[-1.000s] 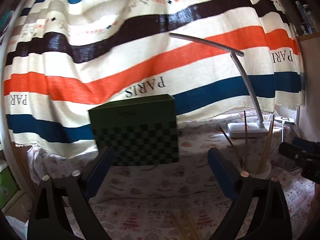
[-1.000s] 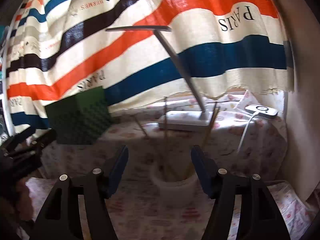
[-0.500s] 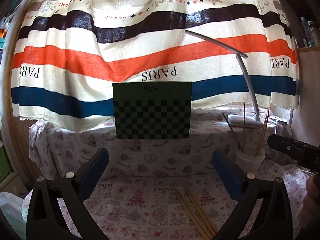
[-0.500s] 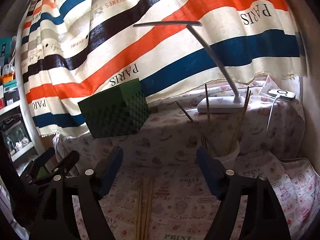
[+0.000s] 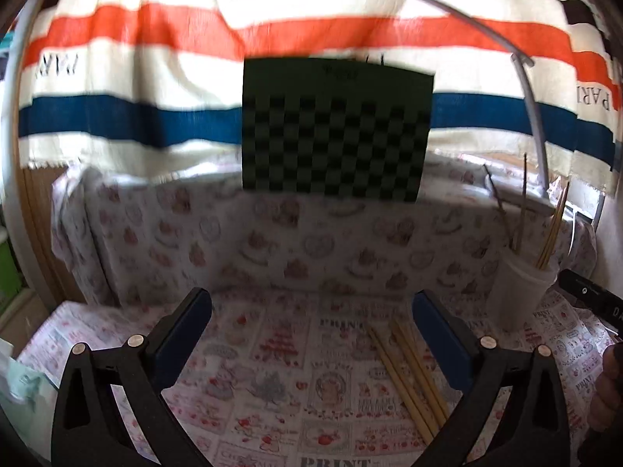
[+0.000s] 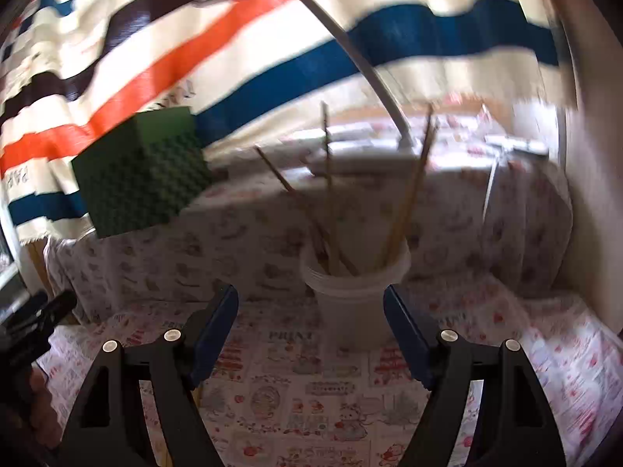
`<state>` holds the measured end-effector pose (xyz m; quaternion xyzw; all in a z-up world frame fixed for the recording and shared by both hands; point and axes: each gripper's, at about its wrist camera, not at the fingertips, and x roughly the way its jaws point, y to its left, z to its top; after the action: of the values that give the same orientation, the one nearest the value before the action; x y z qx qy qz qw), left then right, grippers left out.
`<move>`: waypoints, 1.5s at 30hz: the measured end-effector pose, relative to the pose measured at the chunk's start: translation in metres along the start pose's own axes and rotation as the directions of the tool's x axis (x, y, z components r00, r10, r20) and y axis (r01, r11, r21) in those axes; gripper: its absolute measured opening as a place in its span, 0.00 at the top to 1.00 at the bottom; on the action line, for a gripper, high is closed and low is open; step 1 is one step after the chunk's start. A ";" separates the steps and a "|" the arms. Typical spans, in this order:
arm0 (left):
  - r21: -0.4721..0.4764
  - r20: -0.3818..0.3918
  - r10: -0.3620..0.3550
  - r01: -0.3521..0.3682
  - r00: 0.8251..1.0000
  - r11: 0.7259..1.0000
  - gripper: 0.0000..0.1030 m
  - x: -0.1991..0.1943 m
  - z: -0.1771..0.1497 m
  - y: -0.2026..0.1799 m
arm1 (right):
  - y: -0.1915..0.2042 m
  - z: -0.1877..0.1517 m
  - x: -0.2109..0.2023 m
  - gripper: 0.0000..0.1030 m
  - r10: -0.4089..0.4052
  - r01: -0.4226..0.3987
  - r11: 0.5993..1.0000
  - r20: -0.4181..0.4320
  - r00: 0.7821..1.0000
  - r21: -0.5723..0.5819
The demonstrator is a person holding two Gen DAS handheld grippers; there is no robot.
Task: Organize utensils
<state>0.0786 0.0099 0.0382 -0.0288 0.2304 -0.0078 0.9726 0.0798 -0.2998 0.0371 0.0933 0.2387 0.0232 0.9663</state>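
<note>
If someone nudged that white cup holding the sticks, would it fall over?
Probably, fairly easily. The white cup looks thin, light plastic, and the tall chopsticks lean well above its rim, raising its balance. The soft tablecloth beneath likely adds wobble.

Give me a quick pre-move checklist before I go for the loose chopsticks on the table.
1. Left gripper open, nothing between the fingers: ok.
2. Right gripper open, nothing held: ok.
3. Loose chopsticks lying flat on the tablecloth, by the left gripper's right-hand finger: ok.
4. White cup upright, already holding sticks: ok.
5. Room left in the cup: cannot tell.
6. Sharp view: not ok, both views motion-blurred.
</note>
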 end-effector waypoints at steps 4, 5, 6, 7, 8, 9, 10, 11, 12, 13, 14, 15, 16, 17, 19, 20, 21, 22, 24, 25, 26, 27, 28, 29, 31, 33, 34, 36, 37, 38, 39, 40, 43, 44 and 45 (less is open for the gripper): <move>-0.030 -0.072 -0.015 0.013 0.997 0.999 0.01 0.013 -0.004 0.005 | -0.013 0.000 0.008 0.23 -0.015 0.016 0.999 -0.025 1.000 0.042; -0.037 -0.088 -0.019 0.015 0.996 0.999 0.01 0.017 -0.005 0.006 | -0.014 0.000 0.009 0.23 -0.022 0.023 0.999 -0.025 0.999 0.042; -0.045 -0.103 -0.020 0.015 0.994 0.999 0.01 0.020 -0.007 0.007 | -0.015 0.000 0.009 0.23 -0.028 0.029 0.999 -0.025 0.999 0.040; -0.048 -0.116 -0.019 0.014 0.993 0.999 0.01 0.023 -0.008 0.008 | -0.016 0.000 0.010 0.23 -0.033 0.034 0.999 -0.027 0.999 0.039; -0.050 -0.129 -0.019 0.013 0.991 0.999 0.01 0.026 -0.009 0.009 | -0.016 -0.001 0.010 0.23 -0.033 0.034 0.999 -0.030 0.999 0.040; -0.052 -0.142 -0.019 0.011 0.990 0.999 0.01 0.028 -0.010 0.010 | -0.016 -0.001 0.010 0.23 -0.031 0.032 0.999 -0.032 0.999 0.040; -0.056 -0.155 -0.018 0.010 0.988 0.998 0.01 0.031 -0.011 0.011 | -0.016 -0.001 0.011 0.23 -0.028 0.030 0.999 -0.037 0.999 0.039; -0.062 -0.169 -0.019 0.008 0.985 0.998 0.01 0.035 -0.012 0.012 | -0.016 -0.001 0.011 0.23 -0.028 0.029 0.999 -0.040 0.999 0.036; -0.067 -0.186 -0.021 0.008 0.982 0.998 0.01 0.038 -0.013 0.013 | -0.015 -0.001 0.011 0.23 -0.027 0.028 0.999 -0.040 0.999 0.033; -0.070 -0.203 -0.022 0.008 0.979 0.998 0.01 0.042 -0.014 0.014 | -0.013 -0.002 0.010 0.23 -0.026 0.027 0.999 -0.040 0.999 0.029; -0.072 -0.221 -0.022 0.006 0.975 0.997 0.01 0.045 -0.016 0.014 | -0.012 -0.002 0.010 0.23 -0.026 0.027 0.999 -0.040 0.999 0.021; -0.075 -0.240 -0.022 0.004 0.971 0.997 0.01 0.048 -0.018 0.015 | -0.010 -0.003 0.010 0.23 -0.026 0.027 1.000 -0.038 0.999 0.014; -0.078 -0.253 -0.024 0.004 0.967 0.997 0.01 0.051 -0.019 0.015 | -0.008 -0.003 0.009 0.23 -0.028 0.028 1.000 -0.036 0.999 0.006; -0.083 -0.262 -0.029 0.008 0.965 0.997 0.01 0.053 -0.020 0.015 | -0.006 -0.003 0.009 0.23 -0.028 0.028 1.000 -0.035 0.999 0.000; -0.097 -0.261 -0.042 0.017 0.965 0.995 0.01 0.056 -0.023 0.016 | -0.003 -0.005 0.009 0.23 -0.028 0.028 0.999 -0.034 0.999 -0.016; -0.093 -0.262 -0.041 0.018 0.964 0.996 0.01 0.057 -0.024 0.014 | -0.002 -0.005 0.009 0.23 -0.028 0.028 0.999 -0.033 0.999 -0.021; -0.080 -0.265 -0.037 0.016 0.964 0.997 0.01 0.058 -0.025 0.012 | 0.000 -0.005 0.008 0.23 -0.029 0.028 0.999 -0.032 0.999 -0.026; -0.064 -0.267 -0.029 0.012 0.963 0.998 0.01 0.059 -0.026 0.010 | 0.001 -0.006 0.008 0.23 -0.028 0.027 0.999 -0.032 0.999 -0.031; -0.050 -0.272 -0.024 0.011 0.962 0.999 0.01 0.059 -0.026 0.007 | 0.002 -0.006 0.008 0.23 -0.025 0.023 0.999 -0.033 0.999 -0.035; -0.055 -0.279 -0.035 0.020 0.960 0.998 0.01 0.060 -0.027 0.007 | 0.003 -0.006 0.008 0.23 -0.022 0.021 0.999 -0.035 0.999 -0.036; -0.066 -0.290 -0.051 0.033 0.956 0.997 0.01 0.062 -0.028 0.008 | 0.003 -0.006 0.008 0.23 -0.022 0.021 0.999 -0.035 0.999 -0.036; -0.080 -0.303 -0.066 0.044 0.951 0.996 0.01 0.064 -0.028 0.009 | 0.003 -0.006 0.008 0.23 -0.021 0.020 0.999 -0.036 0.999 -0.036; -0.089 -0.313 -0.074 0.048 0.947 0.995 0.01 0.066 -0.029 0.011 | 0.004 -0.007 0.008 0.23 -0.021 0.019 0.999 -0.038 0.999 -0.036; -0.095 -0.321 -0.079 0.051 0.944 0.994 0.01 0.068 -0.029 0.012 | 0.004 -0.007 0.008 0.23 -0.019 0.018 0.999 -0.039 0.999 -0.037; -0.096 -0.333 -0.085 0.056 0.939 0.994 0.01 0.071 -0.030 0.013 | 0.004 -0.007 0.009 0.23 -0.020 0.019 0.999 -0.042 0.999 -0.037; -0.087 -0.345 -0.088 0.061 0.934 0.994 0.01 0.073 -0.031 0.012 | 0.004 -0.008 0.009 0.23 -0.020 0.018 0.999 -0.045 0.999 -0.037; -0.083 -0.351 -0.089 0.064 0.932 0.995 0.01 0.073 -0.031 0.011 | 0.004 -0.008 0.010 0.23 -0.019 0.017 0.999 -0.047 0.999 -0.037; -0.078 -0.371 -0.097 0.074 0.924 0.994 0.01 0.075 -0.032 0.010 | 0.004 -0.007 0.010 0.23 -0.019 0.017 0.999 -0.048 0.999 -0.037; -0.085 -0.374 -0.114 0.089 0.920 0.992 0.02 0.075 -0.031 0.009 | 0.004 -0.007 0.010 0.23 -0.019 0.017 0.999 -0.047 0.999 -0.035; -0.096 -0.377 -0.138 0.110 0.916 0.989 0.05 0.076 -0.031 0.010 | 0.004 -0.007 0.010 0.23 -0.016 0.015 1.000 -0.046 0.999 -0.028; -0.108 -0.382 -0.164 0.132 0.910 0.985 0.08 0.077 -0.031 0.009 | 0.003 -0.007 0.010 0.23 -0.009 0.008 1.000 -0.049 0.999 -0.020; -0.115 -0.388 -0.182 0.148 0.904 0.982 0.09 0.078 -0.031 0.008 | 0.003 -0.007 0.011 0.23 0.000 -0.001 1.000 -0.057 0.998 -0.014; -0.104 -0.427 -0.213 0.187 0.879 0.977 0.22 0.086 -0.033 -0.002 | 0.002 -0.007 0.014 0.23 0.016 -0.016 1.000 -0.076 0.997 0.003; -0.079 -0.450 -0.202 0.186 0.870 0.979 0.29 0.090 -0.035 -0.010 | 0.002 -0.007 0.014 0.23 0.018 -0.017 1.000 -0.079 0.997 0.007; -0.056 -0.463 -0.186 0.181 0.867 0.982 0.35 0.093 -0.036 -0.017 | 0.003 -0.007 0.016 0.23 0.019 -0.018 1.000 -0.084 0.996 0.011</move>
<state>0.1454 -0.0115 -0.0349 -0.0533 0.4533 -0.1056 0.8835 0.0903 -0.2946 0.0243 0.0992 0.2783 0.0350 0.9547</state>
